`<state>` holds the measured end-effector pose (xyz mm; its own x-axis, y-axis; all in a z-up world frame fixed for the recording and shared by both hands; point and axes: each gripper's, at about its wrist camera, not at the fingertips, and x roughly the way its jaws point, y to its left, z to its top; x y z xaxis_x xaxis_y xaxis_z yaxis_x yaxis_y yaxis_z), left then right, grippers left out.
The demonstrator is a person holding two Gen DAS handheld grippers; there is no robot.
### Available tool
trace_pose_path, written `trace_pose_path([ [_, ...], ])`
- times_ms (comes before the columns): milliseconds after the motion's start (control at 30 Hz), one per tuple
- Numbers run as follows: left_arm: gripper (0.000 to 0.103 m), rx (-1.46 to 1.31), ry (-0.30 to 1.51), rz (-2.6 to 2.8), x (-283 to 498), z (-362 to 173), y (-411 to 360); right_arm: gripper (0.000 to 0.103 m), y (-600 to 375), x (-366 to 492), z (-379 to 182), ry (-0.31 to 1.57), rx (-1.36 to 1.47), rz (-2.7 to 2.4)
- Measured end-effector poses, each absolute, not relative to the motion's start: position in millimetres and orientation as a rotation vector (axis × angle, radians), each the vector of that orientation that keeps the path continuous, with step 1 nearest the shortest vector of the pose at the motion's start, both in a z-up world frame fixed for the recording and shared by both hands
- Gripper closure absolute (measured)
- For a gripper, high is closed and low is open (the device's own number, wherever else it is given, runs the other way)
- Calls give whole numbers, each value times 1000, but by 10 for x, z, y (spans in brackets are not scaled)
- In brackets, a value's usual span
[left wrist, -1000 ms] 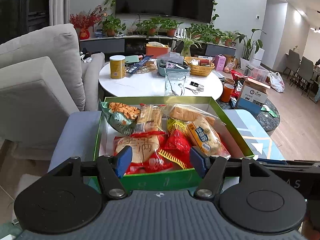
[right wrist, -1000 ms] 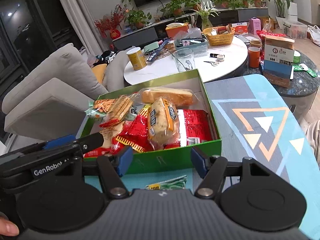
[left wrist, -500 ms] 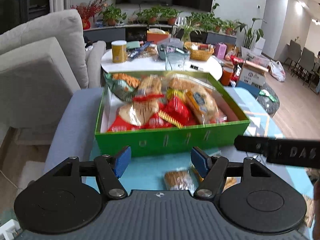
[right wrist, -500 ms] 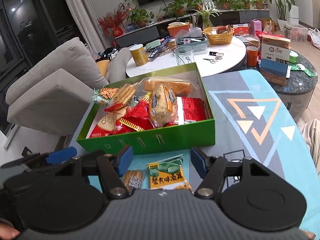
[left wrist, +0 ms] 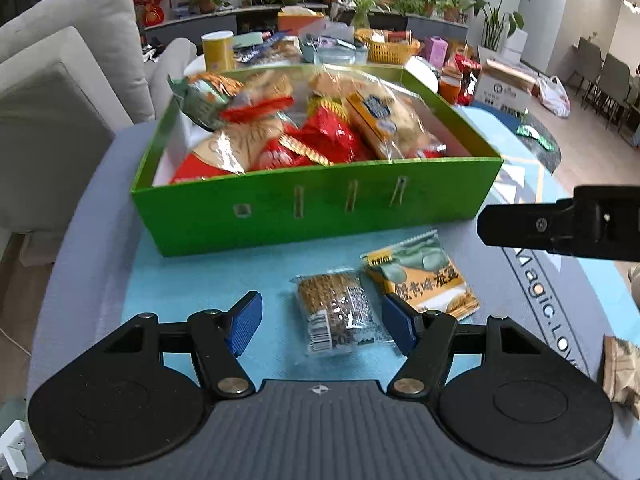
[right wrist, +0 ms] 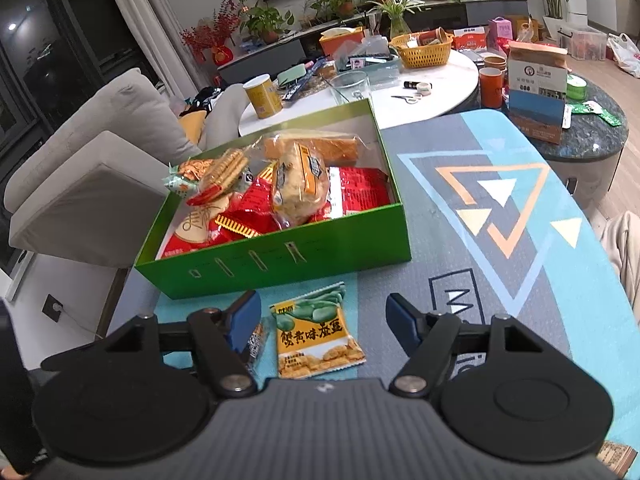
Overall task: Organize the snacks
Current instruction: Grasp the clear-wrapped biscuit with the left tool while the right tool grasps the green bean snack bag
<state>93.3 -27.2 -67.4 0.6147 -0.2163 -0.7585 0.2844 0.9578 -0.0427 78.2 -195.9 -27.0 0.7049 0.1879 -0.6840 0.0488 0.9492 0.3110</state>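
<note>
Left gripper: jaws wide, gripping nothing, clear-wrapped snack bar between them on the tabletop.
Right gripper: jaws apart, empty, over yellow-green snack packet.
Green box: just behind, full of snacks.

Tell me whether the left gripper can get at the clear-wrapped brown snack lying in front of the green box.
Probably yes: the left gripper is open with the clear-wrapped snack lying flat between its fingers, nothing on top of it.
</note>
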Motion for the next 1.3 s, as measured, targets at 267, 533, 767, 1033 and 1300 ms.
trace_pose_path([
  [267,39,84,901,-277,1042,-827,-298,40,-1976,840,-400,822,325,83],
  [533,43,46,888,-288,1062,-890,-231,40,-1907,908,-506,850,297,108],
  [767,65,-30,868,-313,1001,-830,41,40,-1816,978,-579,873,269,121],
  [1033,66,-62,805,-262,902,-685,391,40,-1549,1075,-707,909,149,138],
  [1300,54,-46,833,-291,892,-684,399,40,-1516,1157,-781,936,115,106],
])
